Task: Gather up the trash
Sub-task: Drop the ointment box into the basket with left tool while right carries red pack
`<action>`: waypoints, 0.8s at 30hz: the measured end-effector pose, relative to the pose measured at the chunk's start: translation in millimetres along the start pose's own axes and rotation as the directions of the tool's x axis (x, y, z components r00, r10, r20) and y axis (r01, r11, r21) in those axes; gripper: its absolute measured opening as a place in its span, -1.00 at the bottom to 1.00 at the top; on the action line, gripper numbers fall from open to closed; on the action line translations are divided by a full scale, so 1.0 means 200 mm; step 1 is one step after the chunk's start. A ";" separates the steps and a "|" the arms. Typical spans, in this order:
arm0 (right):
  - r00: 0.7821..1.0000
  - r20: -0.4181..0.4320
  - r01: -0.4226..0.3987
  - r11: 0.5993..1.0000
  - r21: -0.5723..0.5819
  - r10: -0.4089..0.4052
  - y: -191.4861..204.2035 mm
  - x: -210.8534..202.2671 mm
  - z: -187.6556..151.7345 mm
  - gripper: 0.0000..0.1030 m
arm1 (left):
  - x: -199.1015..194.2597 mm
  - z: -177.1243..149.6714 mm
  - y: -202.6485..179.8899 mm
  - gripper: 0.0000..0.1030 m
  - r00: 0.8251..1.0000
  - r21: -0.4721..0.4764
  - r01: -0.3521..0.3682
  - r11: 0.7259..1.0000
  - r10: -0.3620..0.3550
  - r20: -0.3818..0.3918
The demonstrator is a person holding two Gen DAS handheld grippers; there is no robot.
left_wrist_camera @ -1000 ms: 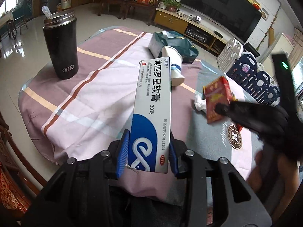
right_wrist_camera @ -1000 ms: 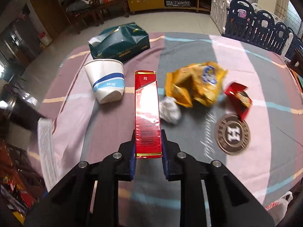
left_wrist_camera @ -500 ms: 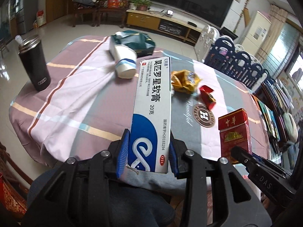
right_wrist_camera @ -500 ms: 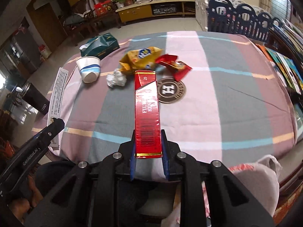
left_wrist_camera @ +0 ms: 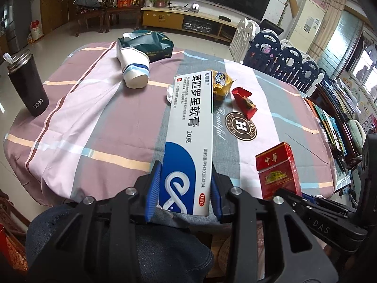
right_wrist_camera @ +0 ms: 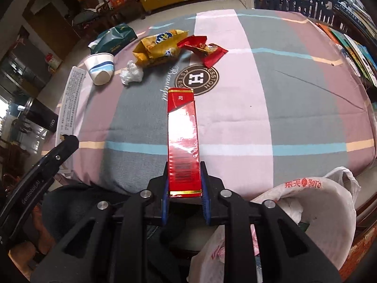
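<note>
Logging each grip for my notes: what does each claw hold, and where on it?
Left claw: ointment box, near end. Right claw: red cigarette pack, barcode end.

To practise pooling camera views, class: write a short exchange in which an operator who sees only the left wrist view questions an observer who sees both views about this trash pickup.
Operator: The left gripper holds the ointment box, and a red cigarette pack is held up to its right. Is there a bag for them?
Observer: Yes. The right wrist view shows a white plastic bag with red print, just right of the right gripper.
Operator: What is half hidden behind my box, by the yellow packet?
Observer: A crumpled white tissue, lying between the paper cup and the yellow packet.
</note>
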State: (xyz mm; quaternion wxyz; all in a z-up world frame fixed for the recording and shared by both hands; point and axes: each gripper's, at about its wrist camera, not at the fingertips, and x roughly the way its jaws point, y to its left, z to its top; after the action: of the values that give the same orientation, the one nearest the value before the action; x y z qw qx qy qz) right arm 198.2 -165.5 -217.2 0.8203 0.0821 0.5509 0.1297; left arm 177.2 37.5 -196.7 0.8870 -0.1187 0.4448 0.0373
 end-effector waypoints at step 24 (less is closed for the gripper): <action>1.000 -0.010 -0.009 0.999 0.043 0.010 -0.04 0.02 -0.01 -0.55 | 0.04 -0.01 0.02 -0.26 1.000 0.002 -0.007 1.000 0.007 -0.019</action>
State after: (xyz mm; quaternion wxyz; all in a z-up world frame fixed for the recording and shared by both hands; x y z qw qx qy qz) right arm 197.6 -172.2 -223.6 0.8148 0.1017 0.5575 0.1222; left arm 179.9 40.8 -204.9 0.8825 -0.1168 0.4538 0.0389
